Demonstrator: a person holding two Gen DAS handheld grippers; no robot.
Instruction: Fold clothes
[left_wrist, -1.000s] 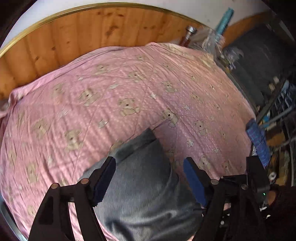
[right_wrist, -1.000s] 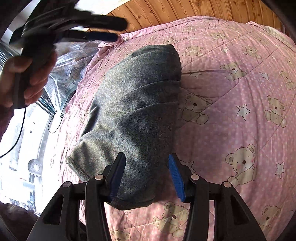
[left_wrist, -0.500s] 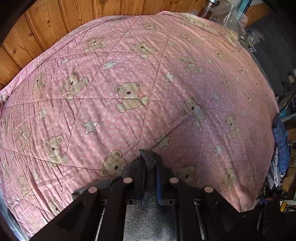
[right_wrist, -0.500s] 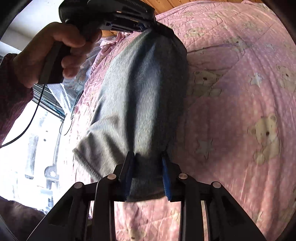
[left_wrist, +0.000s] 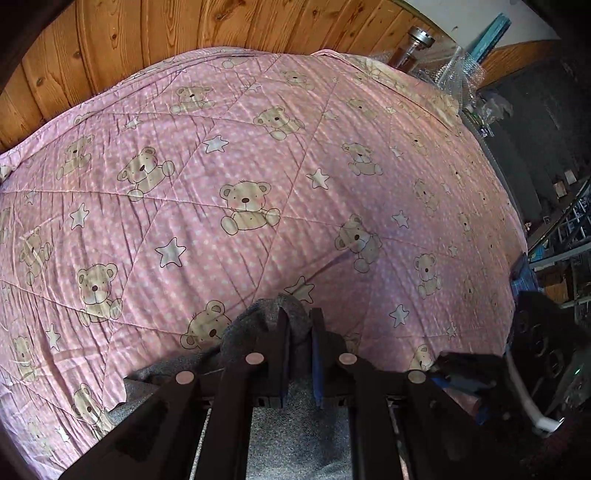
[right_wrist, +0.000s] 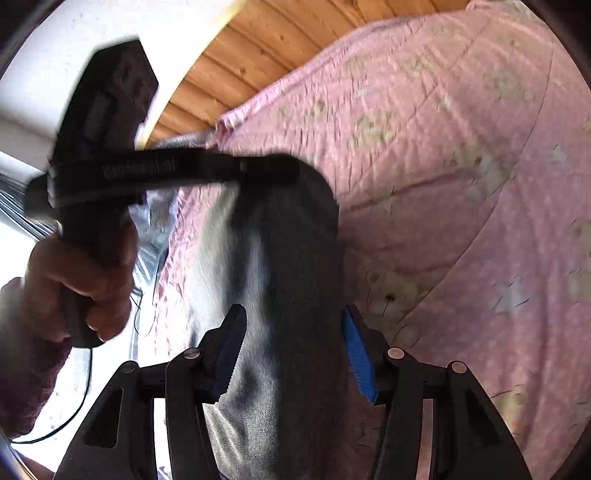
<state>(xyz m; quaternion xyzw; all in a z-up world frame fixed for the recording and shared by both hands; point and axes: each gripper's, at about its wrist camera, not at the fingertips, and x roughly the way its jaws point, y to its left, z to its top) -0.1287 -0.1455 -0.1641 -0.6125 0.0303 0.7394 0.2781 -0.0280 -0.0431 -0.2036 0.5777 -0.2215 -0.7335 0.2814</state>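
Our right hand-held gripper spread open around grey garment, our left hand-held gripper pinching its far end, pink bear-print quilt beneath, all motion-blurred

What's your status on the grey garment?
Left gripper shut on grey garment. Right gripper open, jaws straddling it. Pink quilt underneath, nothing blocking.

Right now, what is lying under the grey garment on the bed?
Under the grey garment lies the pink quilt with bears and stars, which spreads out around it. The left claw pinches one end. The quilt directly beneath the garment is covered, so anything there cannot be seen.
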